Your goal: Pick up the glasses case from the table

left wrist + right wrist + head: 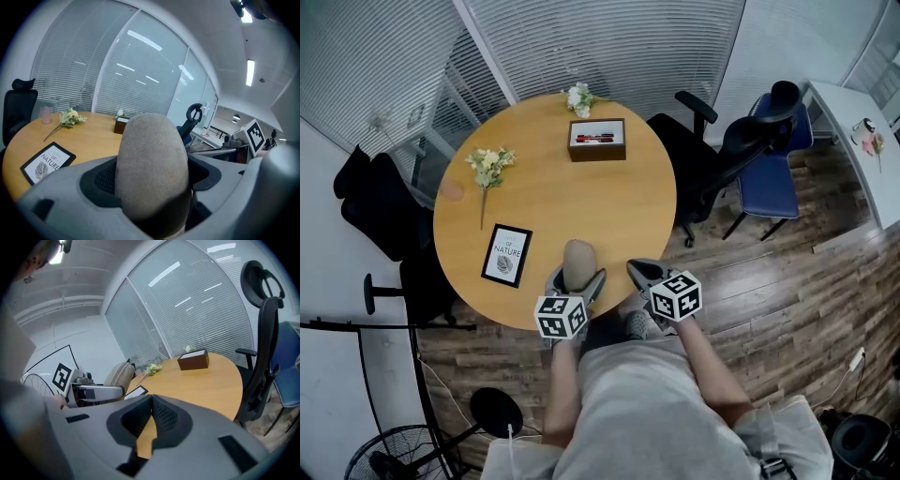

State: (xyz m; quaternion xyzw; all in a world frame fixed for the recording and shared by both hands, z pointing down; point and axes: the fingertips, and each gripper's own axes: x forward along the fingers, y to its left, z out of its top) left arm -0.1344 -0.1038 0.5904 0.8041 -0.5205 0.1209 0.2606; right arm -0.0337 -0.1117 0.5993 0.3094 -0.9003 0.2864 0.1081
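At the near edge of the round wooden surface (619, 202), the left gripper (577, 278) pinches the beige glasses case (577, 261) between its fingers (70, 197), one end jutting up. Just right, the right gripper (641, 273) has its fingers (165, 416) pressed together on nothing.

The left tool (575, 280) hides the lower end of the beige oval felt glasses case (152, 168), and the black floor fan (401, 456) is cropped.
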